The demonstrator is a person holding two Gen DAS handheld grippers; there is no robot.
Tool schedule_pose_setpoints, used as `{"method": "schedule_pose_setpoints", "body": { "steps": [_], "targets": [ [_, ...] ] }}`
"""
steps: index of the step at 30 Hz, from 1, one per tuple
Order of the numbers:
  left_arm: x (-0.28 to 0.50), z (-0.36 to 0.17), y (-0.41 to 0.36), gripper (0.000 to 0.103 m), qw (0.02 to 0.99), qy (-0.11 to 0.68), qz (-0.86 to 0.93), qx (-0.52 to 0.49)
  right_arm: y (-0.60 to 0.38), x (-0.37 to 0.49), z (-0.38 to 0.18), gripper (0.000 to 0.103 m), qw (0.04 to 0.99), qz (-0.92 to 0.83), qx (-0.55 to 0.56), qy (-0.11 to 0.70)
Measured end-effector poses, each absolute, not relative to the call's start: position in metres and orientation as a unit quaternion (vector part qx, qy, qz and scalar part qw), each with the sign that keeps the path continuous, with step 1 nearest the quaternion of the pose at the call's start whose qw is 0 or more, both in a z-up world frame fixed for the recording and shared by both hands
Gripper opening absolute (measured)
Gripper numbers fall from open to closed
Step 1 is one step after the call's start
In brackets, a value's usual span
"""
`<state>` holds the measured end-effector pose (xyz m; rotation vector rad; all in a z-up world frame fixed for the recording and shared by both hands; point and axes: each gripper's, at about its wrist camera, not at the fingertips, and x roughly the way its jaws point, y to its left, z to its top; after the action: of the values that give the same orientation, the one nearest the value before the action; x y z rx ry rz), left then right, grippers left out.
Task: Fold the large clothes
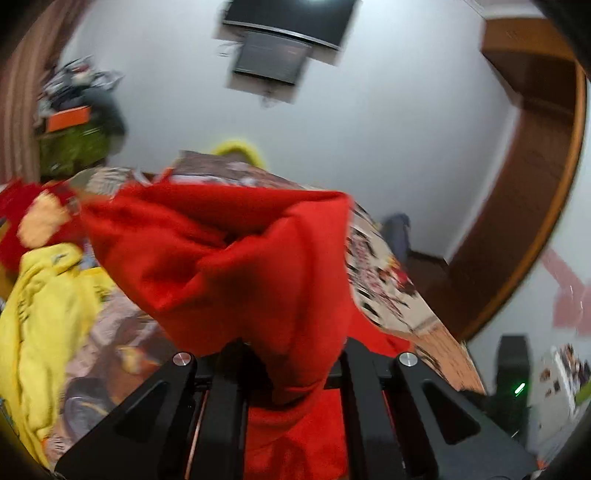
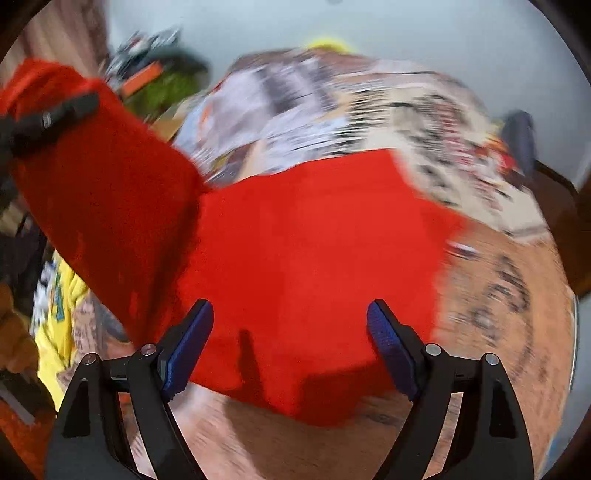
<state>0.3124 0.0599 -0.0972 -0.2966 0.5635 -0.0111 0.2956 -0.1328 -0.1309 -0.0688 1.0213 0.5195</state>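
A large red garment [image 2: 314,236] lies spread on the patterned bedspread [image 2: 406,110]. My left gripper [image 1: 291,369] is shut on a bunch of the red garment [image 1: 229,258], which drapes over its fingers and hides the tips. In the right wrist view that left gripper [image 2: 55,114] holds one side of the cloth lifted at the upper left. My right gripper [image 2: 290,332] hovers open over the near part of the flat red cloth. Its blue pads [image 2: 190,347] stand wide apart with nothing pinched between them.
A yellow garment [image 1: 40,302] lies crumpled on the bed to the left. A cluttered pile with an orange box [image 1: 70,118] sits against the far wall. A screen [image 1: 288,22] hangs on the white wall, and a wooden door [image 1: 535,184] stands to the right.
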Motion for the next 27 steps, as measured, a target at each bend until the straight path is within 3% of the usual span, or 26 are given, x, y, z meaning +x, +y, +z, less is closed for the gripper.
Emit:
{"method": "schedule_pose_setpoints", "body": {
  "steps": [8, 12, 15, 20, 22, 27],
  "targets": [
    [0.339, -0.161, -0.058, 0.005, 0.912, 0.387, -0.115, -0.074, -0.244, 0.293, -0.136, 0.083, 0.853, 0.146, 0.046, 0.499],
    [0.348, -0.216, -0.083, 0.008, 0.853, 0.487, -0.173, -0.074, -0.264, 0.286, -0.14, 0.083, 0.851, 0.133, 0.067, 0.505],
    [0.343, -0.227, -0.083, 0.014, 0.842, 0.507, -0.172, -0.07, -0.265, 0.281, -0.137, 0.083, 0.85, 0.136, 0.07, 0.504],
    [0.32, -0.198, -0.079, 0.06, 0.841, 0.487, -0.221, -0.083, -0.26, 0.275, -0.127, 0.083, 0.855, 0.152, 0.064, 0.493],
    [0.308, -0.185, -0.07, 0.068, 0.844, 0.479, -0.227, -0.085, -0.252, 0.274, -0.121, 0.083, 0.857, 0.16, 0.063, 0.485],
    [0.291, -0.163, -0.03, 0.068, 0.874, 0.457, -0.158, -0.044, -0.217, 0.272, -0.11, 0.083, 0.858, 0.196, 0.053, 0.472]
  ]
}}
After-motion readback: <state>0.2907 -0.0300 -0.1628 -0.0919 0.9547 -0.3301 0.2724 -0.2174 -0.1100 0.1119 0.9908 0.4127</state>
